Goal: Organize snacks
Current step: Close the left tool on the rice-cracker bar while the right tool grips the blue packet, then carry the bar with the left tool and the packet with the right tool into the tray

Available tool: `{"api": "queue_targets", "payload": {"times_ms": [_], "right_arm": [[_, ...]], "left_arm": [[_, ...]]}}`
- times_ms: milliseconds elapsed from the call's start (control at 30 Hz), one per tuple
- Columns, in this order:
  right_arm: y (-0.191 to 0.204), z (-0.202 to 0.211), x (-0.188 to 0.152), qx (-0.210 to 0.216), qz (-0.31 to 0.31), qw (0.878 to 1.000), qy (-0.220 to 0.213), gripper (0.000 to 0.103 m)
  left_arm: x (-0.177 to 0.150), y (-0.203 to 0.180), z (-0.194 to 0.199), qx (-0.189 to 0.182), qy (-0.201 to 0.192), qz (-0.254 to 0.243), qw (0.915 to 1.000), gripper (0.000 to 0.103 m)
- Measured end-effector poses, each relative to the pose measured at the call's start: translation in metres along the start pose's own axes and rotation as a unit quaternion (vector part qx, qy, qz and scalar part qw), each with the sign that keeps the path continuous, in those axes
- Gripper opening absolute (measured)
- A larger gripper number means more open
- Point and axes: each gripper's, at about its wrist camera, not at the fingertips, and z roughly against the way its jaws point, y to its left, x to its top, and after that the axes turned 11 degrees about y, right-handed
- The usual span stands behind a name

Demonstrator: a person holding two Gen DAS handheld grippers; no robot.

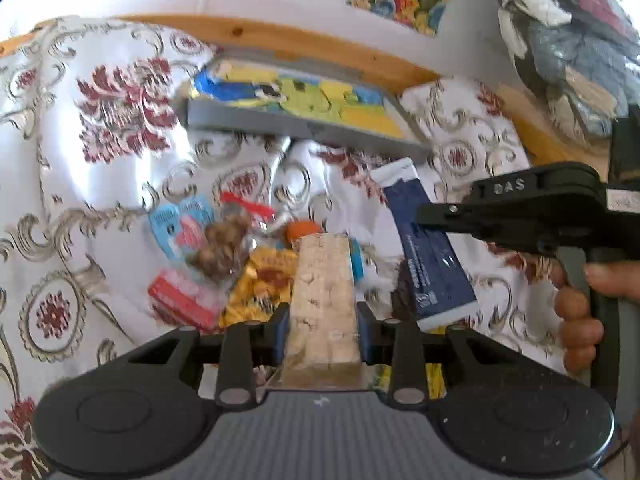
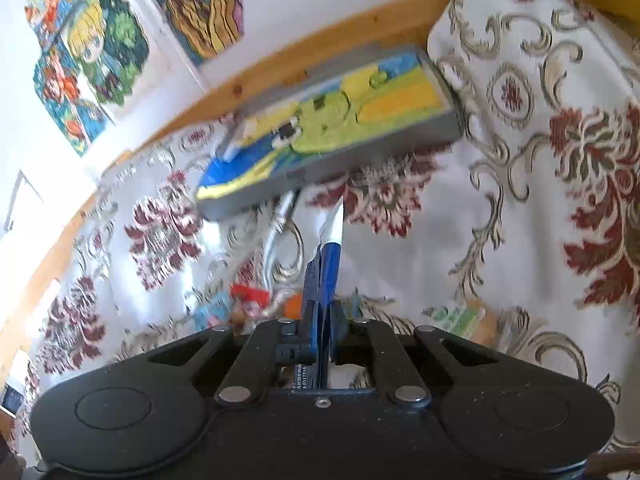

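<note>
My left gripper (image 1: 323, 322) is shut on a pale beige wafer bar (image 1: 324, 280) in a clear wrapper, which sticks out forward over the snack pile (image 1: 224, 264). To its right a hand holds my right gripper (image 1: 428, 216), shut on a dark blue packet (image 1: 430, 256) with white ends. In the right wrist view that blue packet (image 2: 328, 264) is edge-on between the closed fingers of the right gripper (image 2: 322, 320). A grey tray (image 1: 280, 122) with a blue, yellow and green lining lies beyond, on the flowered cloth; the same tray (image 2: 360, 158) sits ahead of the blue packet's tip.
Loose snacks lie on the cloth: a red pack (image 1: 180, 300), a yellow pack (image 1: 260, 284), a light blue packet (image 1: 176, 224), a clear bag of brown pieces (image 1: 222, 248). A green packet (image 2: 460, 316) lies apart. A wooden rail (image 1: 304, 44) and a postered wall stand behind the tray.
</note>
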Motion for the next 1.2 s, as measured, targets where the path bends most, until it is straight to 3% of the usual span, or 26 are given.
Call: {"api": "queue_targets", "payload": {"times_ms": [200, 600, 933, 1067, 1200], "right_arm": [[0.007, 0.009, 0.004, 0.005, 0.004, 1.0, -0.018, 0.005], [0.007, 0.024, 0.016, 0.029, -0.031, 0.999, -0.025, 0.005], [0.04, 0.01, 0.053, 0.016, 0.045, 0.998, 0.051, 0.005], [0.057, -0.004, 0.074, 0.001, 0.097, 0.994, 0.048, 0.005], [0.051, -0.033, 0.086, 0.029, 0.094, 0.993, 0.062, 0.004]], "left_arm": [[0.01, 0.001, 0.007, 0.002, -0.03, 0.014, 0.9995, 0.036], [0.018, 0.002, 0.016, 0.002, -0.046, 0.027, 0.9985, 0.036], [0.051, 0.009, 0.024, 0.01, -0.072, 0.038, 0.9966, 0.036], [0.067, 0.013, 0.02, 0.014, -0.078, 0.042, 0.996, 0.036], [0.077, 0.022, 0.011, 0.012, -0.078, 0.057, 0.9952, 0.036]]}}
